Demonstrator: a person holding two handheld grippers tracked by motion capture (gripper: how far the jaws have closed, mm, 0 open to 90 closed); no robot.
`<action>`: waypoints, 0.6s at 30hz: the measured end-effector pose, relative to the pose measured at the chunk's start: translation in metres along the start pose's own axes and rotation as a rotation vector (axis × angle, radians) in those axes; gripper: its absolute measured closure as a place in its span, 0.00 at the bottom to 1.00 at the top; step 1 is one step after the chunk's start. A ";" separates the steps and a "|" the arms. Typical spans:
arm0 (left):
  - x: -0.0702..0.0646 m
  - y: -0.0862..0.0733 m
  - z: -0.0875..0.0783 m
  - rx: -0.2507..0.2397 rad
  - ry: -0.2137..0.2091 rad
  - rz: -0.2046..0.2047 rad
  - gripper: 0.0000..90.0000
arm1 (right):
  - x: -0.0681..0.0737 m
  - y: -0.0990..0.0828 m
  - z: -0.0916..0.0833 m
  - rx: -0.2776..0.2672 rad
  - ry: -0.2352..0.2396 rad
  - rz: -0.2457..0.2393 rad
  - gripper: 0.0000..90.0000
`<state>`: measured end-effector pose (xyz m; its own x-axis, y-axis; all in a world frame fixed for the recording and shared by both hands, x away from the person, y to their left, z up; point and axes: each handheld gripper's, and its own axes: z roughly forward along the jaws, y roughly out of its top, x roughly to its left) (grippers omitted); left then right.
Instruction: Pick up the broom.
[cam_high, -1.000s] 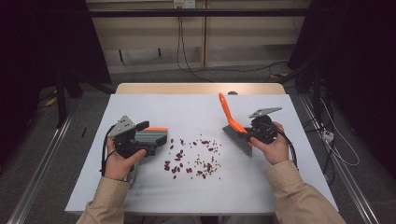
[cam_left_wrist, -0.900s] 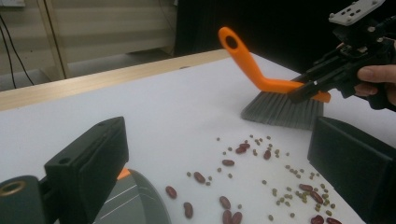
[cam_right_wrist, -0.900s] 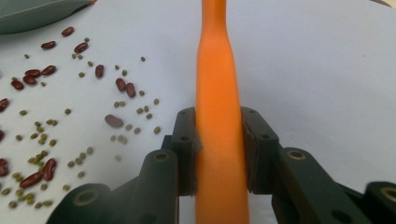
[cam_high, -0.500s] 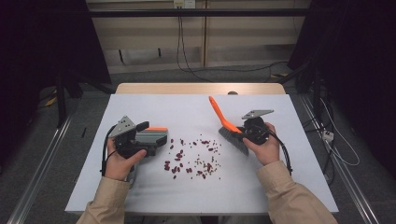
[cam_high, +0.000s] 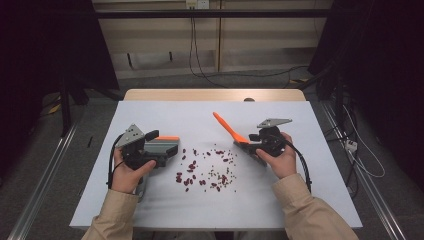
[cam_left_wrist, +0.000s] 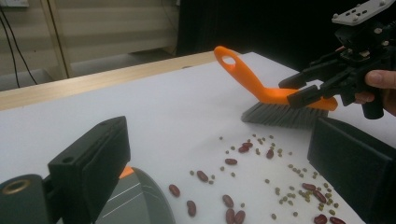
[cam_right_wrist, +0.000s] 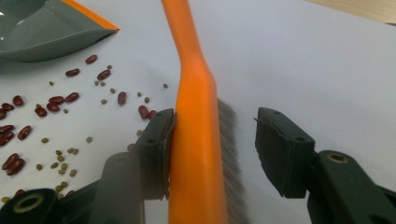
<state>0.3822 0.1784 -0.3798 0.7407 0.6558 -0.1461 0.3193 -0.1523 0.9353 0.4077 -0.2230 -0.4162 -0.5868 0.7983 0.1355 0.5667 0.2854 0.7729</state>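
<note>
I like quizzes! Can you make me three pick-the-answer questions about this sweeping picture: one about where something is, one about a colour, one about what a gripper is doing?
1. Where do the beans lie?
A. in the dustpan
B. on the table between dustpan and brush
C. on the floor

2. What colour is the brush handle?
A. orange
B. blue
C. green

3. How do the right gripper jaws stand?
A. clamped on a bean
B. fully shut
C. apart, brush between them

Answers:
1 B, they are scattered on the white table beside the dustpan.
2 A, it is bright orange.
3 C, the jaws have just been opening; a gap shows beside the bristles.
</note>
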 end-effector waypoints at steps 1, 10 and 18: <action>0.000 0.000 0.000 0.000 0.000 0.000 0.06 | 0.000 0.000 0.000 0.004 0.008 0.002 0.65; 0.000 0.000 0.000 0.003 0.000 0.004 0.06 | -0.006 -0.005 0.002 -0.037 -0.050 -0.011 0.78; 0.001 0.000 -0.002 -0.005 0.005 -0.003 0.06 | -0.003 -0.006 0.006 -0.038 -0.126 -0.100 0.79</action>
<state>0.3817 0.1806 -0.3793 0.7365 0.6601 -0.1476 0.3188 -0.1463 0.9365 0.4100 -0.2239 -0.4250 -0.5604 0.8280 -0.0201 0.4856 0.3481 0.8019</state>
